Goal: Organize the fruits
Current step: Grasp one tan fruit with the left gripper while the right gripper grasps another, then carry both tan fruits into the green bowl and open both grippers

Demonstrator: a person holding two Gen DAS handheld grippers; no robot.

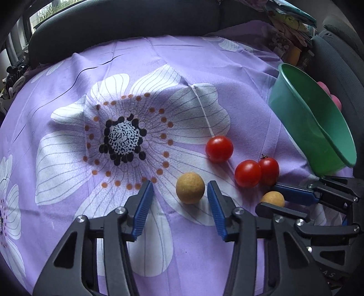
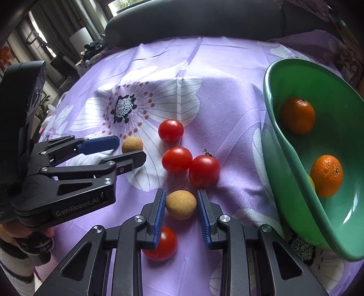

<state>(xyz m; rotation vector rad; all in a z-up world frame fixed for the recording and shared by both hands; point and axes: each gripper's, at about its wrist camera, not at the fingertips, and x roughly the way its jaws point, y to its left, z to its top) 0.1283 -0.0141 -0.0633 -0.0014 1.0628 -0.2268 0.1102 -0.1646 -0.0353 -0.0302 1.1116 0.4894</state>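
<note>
My left gripper (image 1: 179, 190) is open, its blue pads either side of a tan round fruit (image 1: 190, 190) on the purple flowered cloth, apart from it. My right gripper (image 2: 180, 200) is open around a second tan fruit (image 2: 181, 204), also not touching. In the left wrist view that second fruit (image 1: 272, 198) sits between the right gripper's fingers (image 1: 293, 193). Three red tomatoes (image 2: 171, 131) (image 2: 177, 159) (image 2: 204, 171) lie close together beyond; another tomato (image 2: 162, 244) lies under my right gripper's left finger. A tilted green bowl (image 2: 284, 145) at right holds two oranges (image 2: 298, 115) (image 2: 327, 178).
The purple cloth (image 1: 204, 59) covers a rounded surface with a dark seat back (image 1: 127, 20) behind it. Cluttered colourful items (image 1: 293, 34) stand at the far right. A hand holds the left gripper's body (image 2: 22, 141) at the left of the right wrist view.
</note>
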